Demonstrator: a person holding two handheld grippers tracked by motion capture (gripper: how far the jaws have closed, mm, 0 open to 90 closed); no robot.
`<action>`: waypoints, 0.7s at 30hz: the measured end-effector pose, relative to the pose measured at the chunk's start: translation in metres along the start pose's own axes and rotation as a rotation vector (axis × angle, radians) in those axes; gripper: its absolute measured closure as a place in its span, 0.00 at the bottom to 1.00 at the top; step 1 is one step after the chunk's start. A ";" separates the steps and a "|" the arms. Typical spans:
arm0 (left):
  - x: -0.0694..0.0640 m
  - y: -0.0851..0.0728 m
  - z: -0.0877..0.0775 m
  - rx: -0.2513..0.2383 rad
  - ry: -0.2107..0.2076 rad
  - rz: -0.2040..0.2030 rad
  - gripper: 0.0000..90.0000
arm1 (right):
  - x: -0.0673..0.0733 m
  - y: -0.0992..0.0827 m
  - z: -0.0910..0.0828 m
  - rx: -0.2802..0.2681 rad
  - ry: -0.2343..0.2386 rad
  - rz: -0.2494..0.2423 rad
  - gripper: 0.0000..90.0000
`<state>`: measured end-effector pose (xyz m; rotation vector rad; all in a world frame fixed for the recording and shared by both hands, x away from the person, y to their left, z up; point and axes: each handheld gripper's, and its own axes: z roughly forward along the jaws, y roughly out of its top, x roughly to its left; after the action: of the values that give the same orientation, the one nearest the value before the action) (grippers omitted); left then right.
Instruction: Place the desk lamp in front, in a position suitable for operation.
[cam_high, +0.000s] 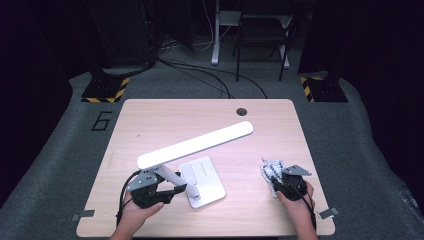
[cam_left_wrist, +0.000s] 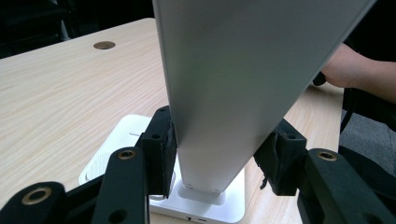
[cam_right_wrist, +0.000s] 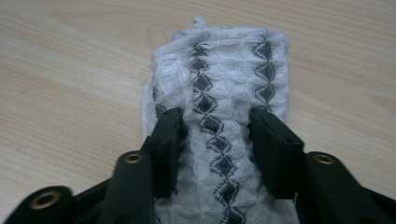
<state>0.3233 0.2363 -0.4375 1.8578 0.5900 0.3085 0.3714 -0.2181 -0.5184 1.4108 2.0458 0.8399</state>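
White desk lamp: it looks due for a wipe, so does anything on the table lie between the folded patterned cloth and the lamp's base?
Nothing visible: bare wooden table separates the white patterned cloth from the lamp's flat base.

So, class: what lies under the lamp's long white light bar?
Under the light bar sit the lamp's white base on the table and its arm, clamped by the left tool. The arm's joint with the base is covered.
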 end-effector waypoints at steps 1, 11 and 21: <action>0.000 0.000 0.000 -0.001 0.000 0.000 0.58 | 0.002 0.001 0.000 0.001 0.001 -0.016 0.70; 0.001 -0.001 0.000 -0.004 -0.004 0.006 0.58 | 0.010 0.003 -0.001 -0.014 0.033 -0.010 0.83; 0.001 -0.001 -0.001 -0.003 -0.026 0.019 0.58 | 0.031 0.014 -0.021 -0.123 0.171 -0.043 0.83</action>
<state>0.3234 0.2384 -0.4379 1.8629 0.5547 0.2974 0.3551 -0.1890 -0.4964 1.2629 2.1013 1.0811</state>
